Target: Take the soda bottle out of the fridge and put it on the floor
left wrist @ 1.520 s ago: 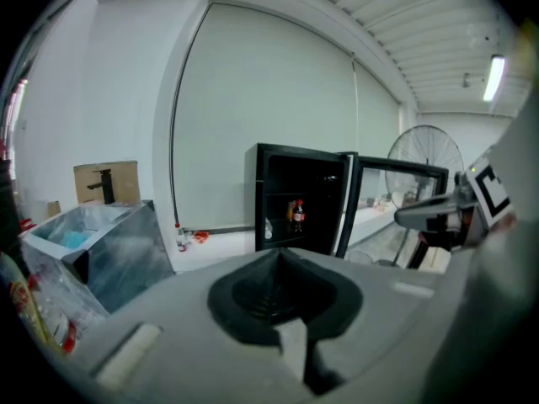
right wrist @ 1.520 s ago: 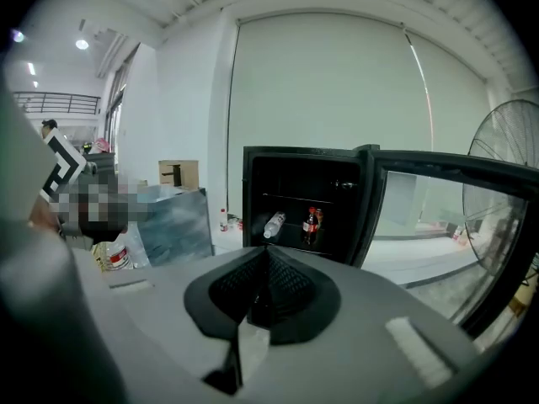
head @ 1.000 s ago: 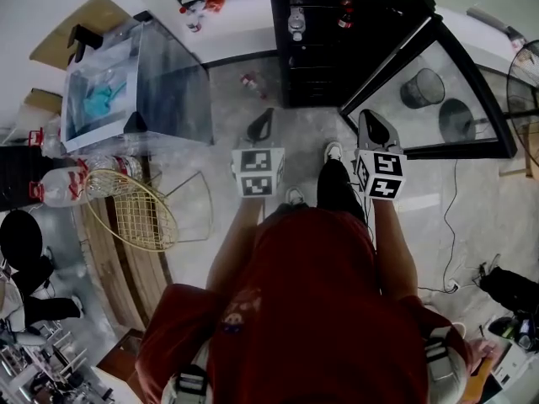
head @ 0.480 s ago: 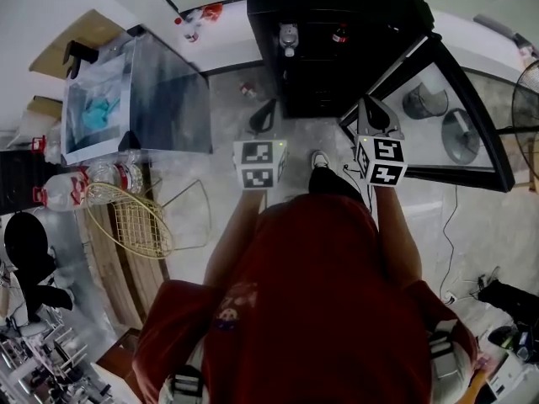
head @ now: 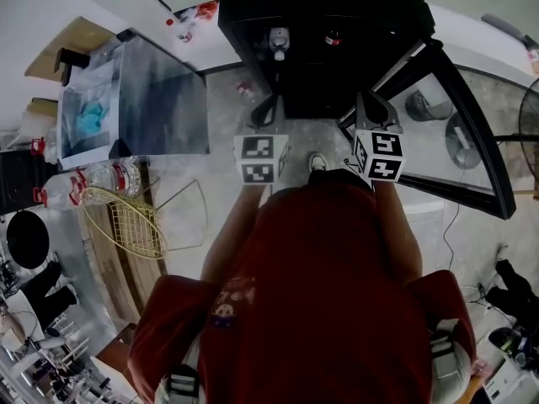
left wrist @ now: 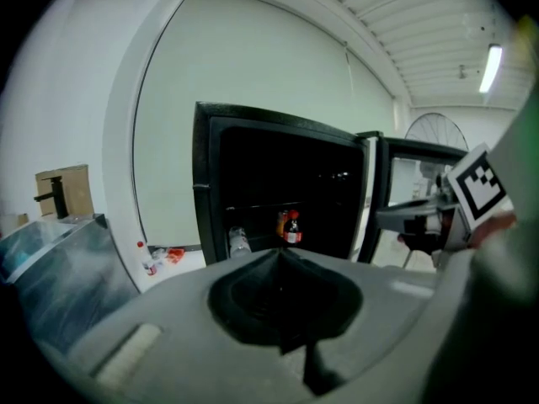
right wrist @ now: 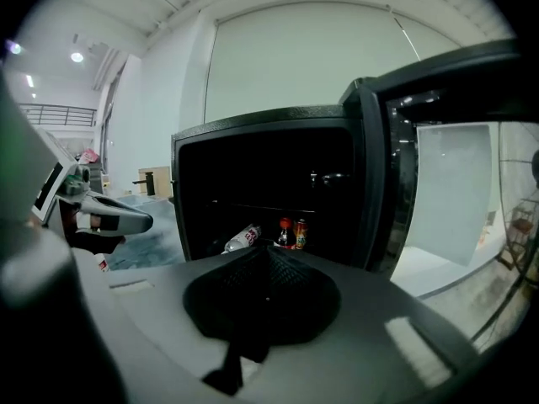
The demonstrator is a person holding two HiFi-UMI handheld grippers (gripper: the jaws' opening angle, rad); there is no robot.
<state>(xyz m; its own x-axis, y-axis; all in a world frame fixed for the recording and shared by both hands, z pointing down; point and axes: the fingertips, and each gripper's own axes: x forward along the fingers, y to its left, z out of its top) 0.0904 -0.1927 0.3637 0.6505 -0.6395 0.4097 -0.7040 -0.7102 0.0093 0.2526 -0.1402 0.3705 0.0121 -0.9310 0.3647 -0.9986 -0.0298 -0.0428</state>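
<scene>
The black fridge stands open just ahead, its glass door swung out to the right. On its lower shelf stands a dark soda bottle with a red cap, with an orange can beside it. Left of them is a clear bottle, leaning over. My left gripper and right gripper are both shut and empty. They are held side by side in front of the opening, short of the shelf.
A clear plastic box stands on the floor at the left. A wire basket and large water bottles lie nearer. A small bottle lies on the floor by the fridge's left corner. A fan stands at the far right.
The person has stepped toward the fridge, so it now fills more of the head view. Both grippers have moved forward with the person, still shut.
</scene>
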